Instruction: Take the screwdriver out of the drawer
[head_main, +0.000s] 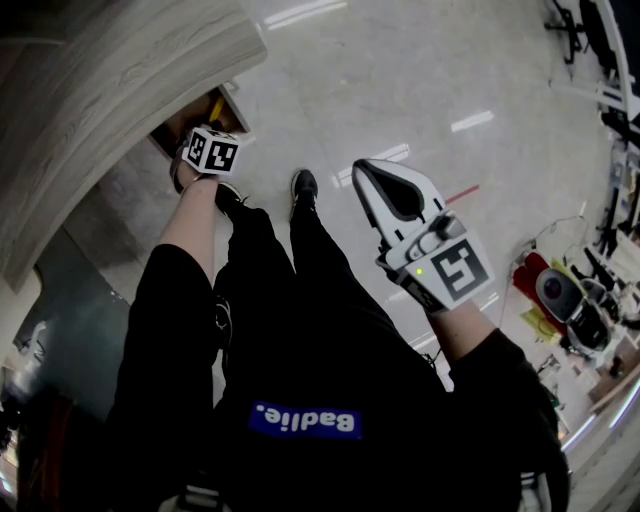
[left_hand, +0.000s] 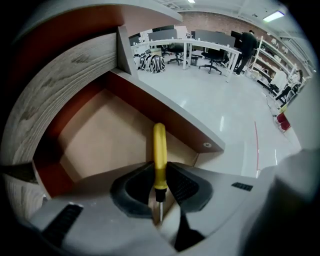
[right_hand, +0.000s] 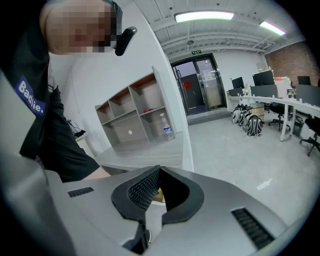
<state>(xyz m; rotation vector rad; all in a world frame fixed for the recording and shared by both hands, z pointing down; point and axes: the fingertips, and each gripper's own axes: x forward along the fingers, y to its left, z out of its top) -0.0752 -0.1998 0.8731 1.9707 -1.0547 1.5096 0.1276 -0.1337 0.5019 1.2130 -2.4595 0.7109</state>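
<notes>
The left arm (head_main: 190, 225) reaches out and down, its forearm bare below a black sleeve. The left gripper (left_hand: 159, 167) points steeply downward, with its marker cube (head_main: 212, 150) facing up. Its fingers (left_hand: 186, 186) are closed on the yellow handle of the screwdriver (left_hand: 159, 142), one pad on each side. The right arm (head_main: 462, 335) is bent and held out in front, and the right gripper (head_main: 366, 172) tilts gently downward. In the right gripper view its fingers (right_hand: 142, 190) meet at the tips with nothing between them
</notes>
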